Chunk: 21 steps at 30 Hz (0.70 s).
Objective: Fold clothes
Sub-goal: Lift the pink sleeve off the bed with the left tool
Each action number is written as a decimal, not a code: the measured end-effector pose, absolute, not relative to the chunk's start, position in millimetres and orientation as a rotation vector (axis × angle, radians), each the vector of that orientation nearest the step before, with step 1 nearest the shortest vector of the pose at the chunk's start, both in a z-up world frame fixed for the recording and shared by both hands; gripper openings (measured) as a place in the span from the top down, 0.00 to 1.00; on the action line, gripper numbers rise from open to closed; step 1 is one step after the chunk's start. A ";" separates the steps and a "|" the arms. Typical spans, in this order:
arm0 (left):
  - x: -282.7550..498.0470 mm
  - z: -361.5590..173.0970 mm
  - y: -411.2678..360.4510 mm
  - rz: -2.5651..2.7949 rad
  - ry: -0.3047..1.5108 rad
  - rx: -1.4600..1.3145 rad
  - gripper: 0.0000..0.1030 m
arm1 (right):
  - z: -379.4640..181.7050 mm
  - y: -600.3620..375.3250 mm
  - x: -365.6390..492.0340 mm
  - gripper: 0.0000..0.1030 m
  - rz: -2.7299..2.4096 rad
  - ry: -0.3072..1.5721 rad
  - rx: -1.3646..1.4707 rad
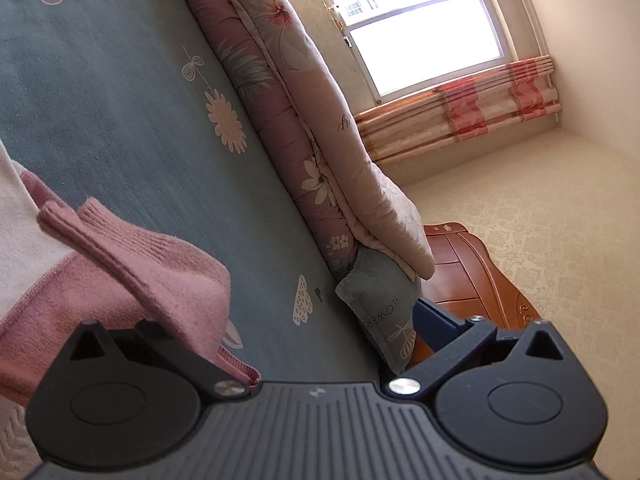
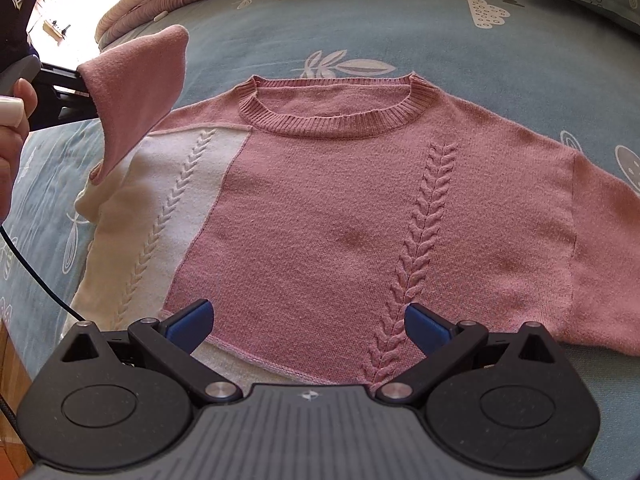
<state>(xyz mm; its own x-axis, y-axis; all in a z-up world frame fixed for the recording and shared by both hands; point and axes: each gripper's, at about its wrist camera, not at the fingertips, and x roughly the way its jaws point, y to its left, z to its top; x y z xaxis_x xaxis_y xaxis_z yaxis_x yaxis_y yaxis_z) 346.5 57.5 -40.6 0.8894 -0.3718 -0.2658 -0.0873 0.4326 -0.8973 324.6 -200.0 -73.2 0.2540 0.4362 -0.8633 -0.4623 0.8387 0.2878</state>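
Two grippers work a sweater point(image 2: 328, 216) on the bed point(image 2: 248, 52): left gripper point(image 2: 80, 80) pinching the raised sleeve point(image 2: 132, 92), right gripper point(image 2: 308, 328) spread over the near hem.

- The sweater point(image 2: 320, 208) lies flat on the bed point(image 2: 400, 28), neckline at the far end, hem nearest the right wrist camera.
- The right claw point(image 2: 308, 324) hovers over the hem, its two fingers spread apart, one on each side of the hem's middle.
- The sweater's left sleeve point(image 2: 136, 92) is lifted off the bed at the left, up beside the shoulder; the left claw point(image 2: 80, 80) meets its cuff.
- A hand point(image 2: 12, 128) sits at the far left edge, beside that claw.
- The right sleeve point(image 2: 600, 200) lies spread out to the right on the bed.
- A quilt point(image 1: 280, 120) runs along the bed's far edge.
- A pillow point(image 1: 380, 300) lies under the quilt's end, next to the headboard point(image 1: 480, 280).
- Beyond the quilt a window point(image 1: 420, 28) is set in the wall, a curtain point(image 1: 460, 112) beside it.
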 end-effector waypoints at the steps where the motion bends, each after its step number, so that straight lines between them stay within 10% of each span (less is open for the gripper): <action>1: 348.5 -41.0 55.6 -0.197 0.473 -1.121 0.01 | -73.5 -199.2 324.6 0.00 0.613 1.165 -0.024; 21: 370.9 -45.9 19.6 -0.303 0.555 -1.064 0.01 | -81.0 -204.4 325.7 0.00 0.585 1.184 -0.009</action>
<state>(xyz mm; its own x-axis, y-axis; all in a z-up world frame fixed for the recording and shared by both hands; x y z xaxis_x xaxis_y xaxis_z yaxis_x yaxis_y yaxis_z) 370.9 19.6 -45.9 0.8245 -0.4906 -0.2819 -0.0278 0.4624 -0.8862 325.7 -204.4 -81.0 0.2479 0.4247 -0.8707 -0.4337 0.8523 0.2923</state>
